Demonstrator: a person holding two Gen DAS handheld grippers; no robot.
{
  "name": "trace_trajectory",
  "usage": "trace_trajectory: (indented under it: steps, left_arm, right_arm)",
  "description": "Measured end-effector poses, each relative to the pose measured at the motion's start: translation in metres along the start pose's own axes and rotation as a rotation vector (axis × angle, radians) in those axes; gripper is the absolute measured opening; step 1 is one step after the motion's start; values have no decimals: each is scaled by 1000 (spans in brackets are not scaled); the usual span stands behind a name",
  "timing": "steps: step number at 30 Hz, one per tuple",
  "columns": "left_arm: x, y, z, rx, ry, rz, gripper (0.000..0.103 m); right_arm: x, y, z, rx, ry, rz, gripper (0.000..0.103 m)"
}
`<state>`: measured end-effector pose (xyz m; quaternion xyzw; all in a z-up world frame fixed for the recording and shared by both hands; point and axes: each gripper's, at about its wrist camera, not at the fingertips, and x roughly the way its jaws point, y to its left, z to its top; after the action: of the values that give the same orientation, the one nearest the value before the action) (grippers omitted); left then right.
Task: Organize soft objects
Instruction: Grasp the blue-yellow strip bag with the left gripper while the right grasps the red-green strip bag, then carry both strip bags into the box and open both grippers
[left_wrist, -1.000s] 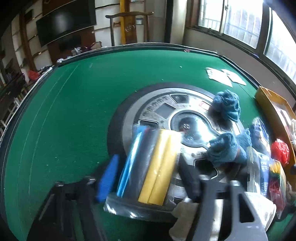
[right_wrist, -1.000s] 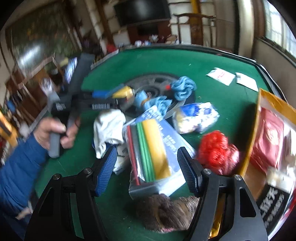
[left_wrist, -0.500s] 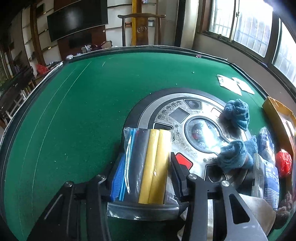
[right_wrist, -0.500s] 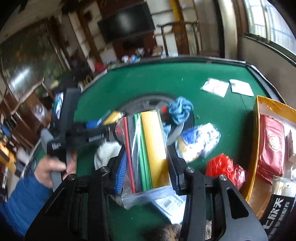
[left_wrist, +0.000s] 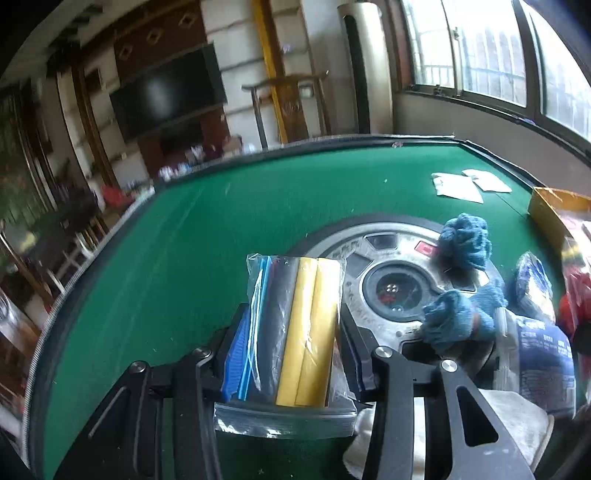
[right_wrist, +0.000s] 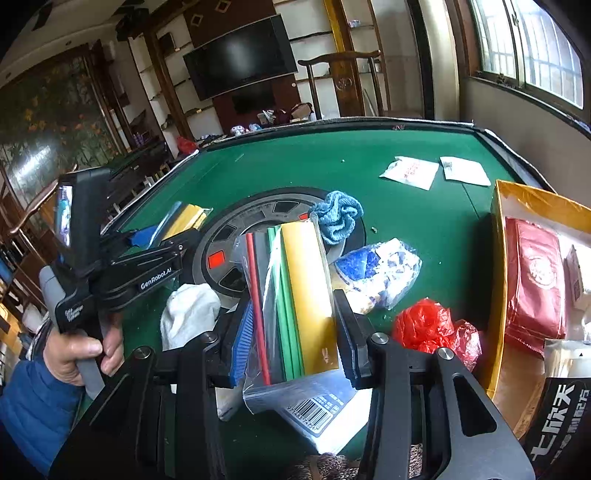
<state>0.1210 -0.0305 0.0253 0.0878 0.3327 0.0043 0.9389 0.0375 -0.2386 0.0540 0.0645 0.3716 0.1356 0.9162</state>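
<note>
My left gripper (left_wrist: 293, 350) is shut on a clear zip bag (left_wrist: 295, 325) of blue, black and yellow foam sheets, held upright above the green table (left_wrist: 184, 258). My right gripper (right_wrist: 293, 339) is shut on a second clear bag (right_wrist: 295, 288) with red, black, green and yellow sheets, lifted off the pile. In the right wrist view the left gripper (right_wrist: 159, 240) sits at the left in a person's hand (right_wrist: 74, 350), its bag (right_wrist: 184, 218) sticking out. Two blue cloths (left_wrist: 465, 240) (left_wrist: 454, 321) lie on the round grey disc (left_wrist: 391, 288).
A white cloth (right_wrist: 190, 310), a blue-and-white packet (right_wrist: 376, 269) and a red plastic bag (right_wrist: 428, 325) lie below my right gripper. A yellow box (right_wrist: 498, 258) of packets stands at the right edge. Two white paper packets (right_wrist: 410, 171) lie at the back.
My right gripper closed on the bag of sheets and raised it off the table. My left gripper tightened on its bag and tipped upward, bringing more of the room into view.
</note>
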Motion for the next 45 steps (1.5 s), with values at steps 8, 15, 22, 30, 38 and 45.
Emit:
trace_trajectory:
  steps: [8, 15, 22, 30, 38, 45]
  left_arm:
    - [-28, -20, 4, 84, -116, 80, 45]
    - [-35, -26, 5, 114, -168, 120, 45]
    - [-36, -33, 4, 141, -190, 156, 45]
    - [-41, -39, 3, 160, -214, 178, 45]
    - [-43, -44, 1, 174, -228, 189, 45]
    - [-40, -46, -1, 182, -212, 190, 45]
  right_arm:
    - [-4, -3, -1, 23, -9, -1, 40]
    - [-6, -7, 1, 41, -19, 0, 40]
    - [-7, -9, 3, 47, -26, -2, 40]
    - [-11, -17, 6, 66, -46, -7, 40]
    - [-13, -21, 6, 80, -53, -11, 40]
    - [-12, -21, 6, 77, -51, -7, 40]
